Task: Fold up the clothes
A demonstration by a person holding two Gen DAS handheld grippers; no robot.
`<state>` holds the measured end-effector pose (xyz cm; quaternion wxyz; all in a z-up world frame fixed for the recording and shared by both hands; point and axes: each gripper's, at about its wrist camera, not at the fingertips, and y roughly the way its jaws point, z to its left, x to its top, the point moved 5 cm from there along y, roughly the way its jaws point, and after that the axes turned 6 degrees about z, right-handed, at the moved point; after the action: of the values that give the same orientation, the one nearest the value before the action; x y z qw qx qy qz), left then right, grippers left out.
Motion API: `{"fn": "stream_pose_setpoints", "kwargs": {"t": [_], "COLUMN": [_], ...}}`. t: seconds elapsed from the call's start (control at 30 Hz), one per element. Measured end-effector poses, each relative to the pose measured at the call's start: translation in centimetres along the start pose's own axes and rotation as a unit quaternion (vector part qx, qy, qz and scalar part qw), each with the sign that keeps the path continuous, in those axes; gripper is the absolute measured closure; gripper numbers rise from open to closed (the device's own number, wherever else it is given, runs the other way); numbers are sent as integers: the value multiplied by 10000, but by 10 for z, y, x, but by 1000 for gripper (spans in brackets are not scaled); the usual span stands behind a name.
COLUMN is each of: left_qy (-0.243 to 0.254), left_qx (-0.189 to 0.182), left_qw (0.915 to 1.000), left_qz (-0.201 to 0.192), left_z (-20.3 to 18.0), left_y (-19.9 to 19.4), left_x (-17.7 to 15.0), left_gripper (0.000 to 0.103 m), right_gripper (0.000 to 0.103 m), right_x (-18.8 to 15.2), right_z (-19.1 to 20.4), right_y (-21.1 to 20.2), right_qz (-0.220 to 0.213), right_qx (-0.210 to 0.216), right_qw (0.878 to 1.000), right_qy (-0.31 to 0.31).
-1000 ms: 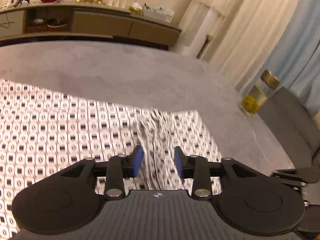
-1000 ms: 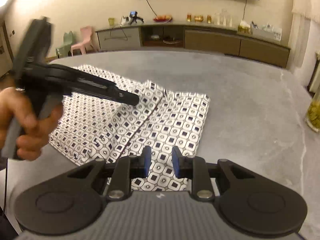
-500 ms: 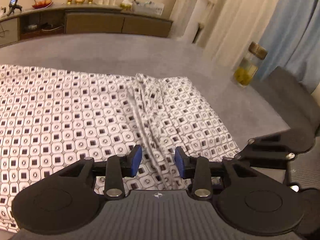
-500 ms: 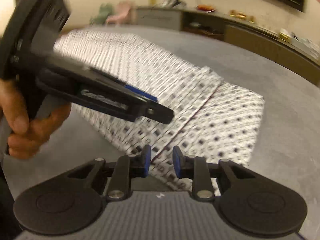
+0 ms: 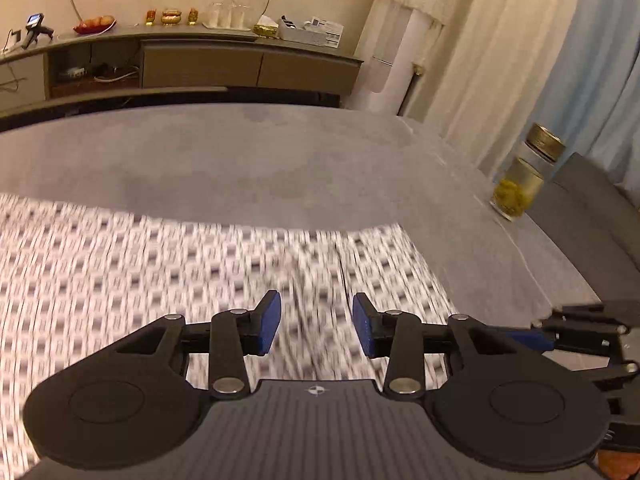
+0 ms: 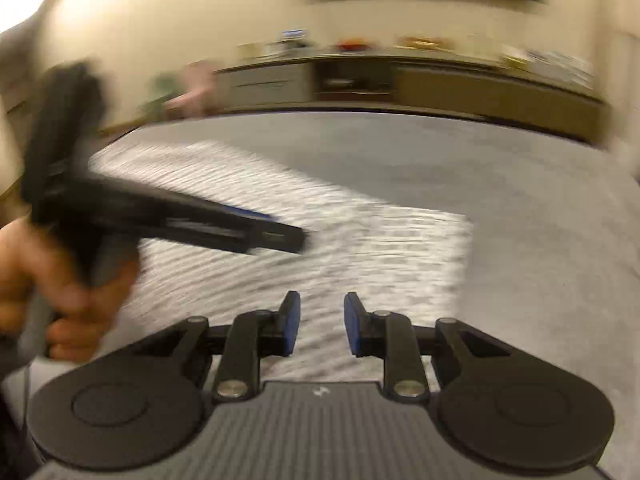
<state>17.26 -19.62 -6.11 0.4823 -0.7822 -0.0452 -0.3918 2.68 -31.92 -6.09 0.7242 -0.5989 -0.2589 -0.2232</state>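
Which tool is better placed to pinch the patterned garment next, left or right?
Probably left. The left tool hangs open with its tips over the centre seam of the patterned garment, well inside the cloth. The right tool, also open, sits nearer the garment's near edge on the grey table. Blur limits certainty.
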Motion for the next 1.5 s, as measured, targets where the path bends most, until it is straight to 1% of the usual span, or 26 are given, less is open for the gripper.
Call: {"fn": "stream_pose_setpoints", "kwargs": {"t": [0.07,0.17,0.23,0.33,0.4,0.47,0.53,0.57,0.63,0.67,0.7,0.73,0.77,0.8,0.83,0.87,0.9,1.03,1.17,1.2,1.3,1.33,1.37,1.4,1.47,1.5], "left_qy": [168,189,88,-61,-19,164,342,292,27,5,7,8,4,-9,-14,21,103,558,1034,1144,1179,1125,1069,1015,929,838], "left_qx": [144,381,414,-109,-488,-317,55,40,-45,-54,-28,-5,-15,-60,-142,-202,-198,-216,-112,-81,168,265,233,203,158,143], "left_qw": [9997,9986,9987,9999,9988,9988,9991,9991,9996,9997,9998,9999,10000,9999,9998,9997,9996,9975,9922,9903,9898,9905,9916,9927,9946,9959], "left_qz": [79,319,274,-79,10,330,261,305,291,228,174,121,92,84,101,125,142,367,694,780,785,748,684,618,431,314], "left_z": [-2,2,4,-6,-15,-19,-17,-16,-12,-11,-12,-13,-15,-19,-24,-30,-38,-67,-87,-90,-81,-76,-72,-67,-58,-48], "left_y": [15,38,30,-13,-29,-21,-18,-19,-26,-32,-36,-40,-43,-45,-45,-44,-44,-26,-1,5,12,12,8,4,-11,-23], "left_x": [8,8,5,-12,-36,-58,-68,-67,-61,-55,-48,-40,-33,-25,-18,-11,-5,13,15,14,9,7,7,6,8,10], "left_gripper": [61,61,61,61,61,61,61,61,60,58,51,38,31,22,19,19,19,18,19,21,70,73,84,87,90,90], "right_gripper": [80,82,82,81,81,81,81,81,76,62,50,49,50,52,60,84,89,96,98,98,98,98,98,98,94,86], "right_x": [-2,-11,-13,-11,-9,-9,-11,-11,-13,-15,-17,-22,-27,-30,-31,-31,-32,-25,-22,-21,-19,-19,-18,-17,-15,-14], "right_z": [-18,-18,-19,-24,-31,-36,-33,-32,-32,-36,-39,-40,-38,-35,-30,-24,-19,3,26,31,41,43,43,43,42,40], "right_y": [12,23,19,6,2,11,14,13,7,4,4,8,12,14,12,11,9,-7,-22,-24,-25,-24,-24,-24,-26,-29], "right_qz": [243,515,546,392,326,491,623,610,543,532,538,597,690,742,695,648,601,57,-451,-507,-577,-585,-583,-581,-581,-616], "right_qx": [-291,-438,-428,-372,-360,-361,-411,-427,-436,-439,-437,-422,-398,-396,-445,-494,-543,-577,-232,-141,41,88,128,169,335,444], "right_qw": [9990,9977,9975,9982,9981,9973,9968,9968,9969,9966,9962,9958,9956,9956,9962,9966,9967,9969,9942,9933,9912,9907,9906,9907,9913,9918], "right_qy": [224,65,99,268,368,408,301,283,364,452,528,547,502,423,266,108,-50,-524,-945,-1033,-1192,-1224,-1227,-1219,-1130,-1030]}}
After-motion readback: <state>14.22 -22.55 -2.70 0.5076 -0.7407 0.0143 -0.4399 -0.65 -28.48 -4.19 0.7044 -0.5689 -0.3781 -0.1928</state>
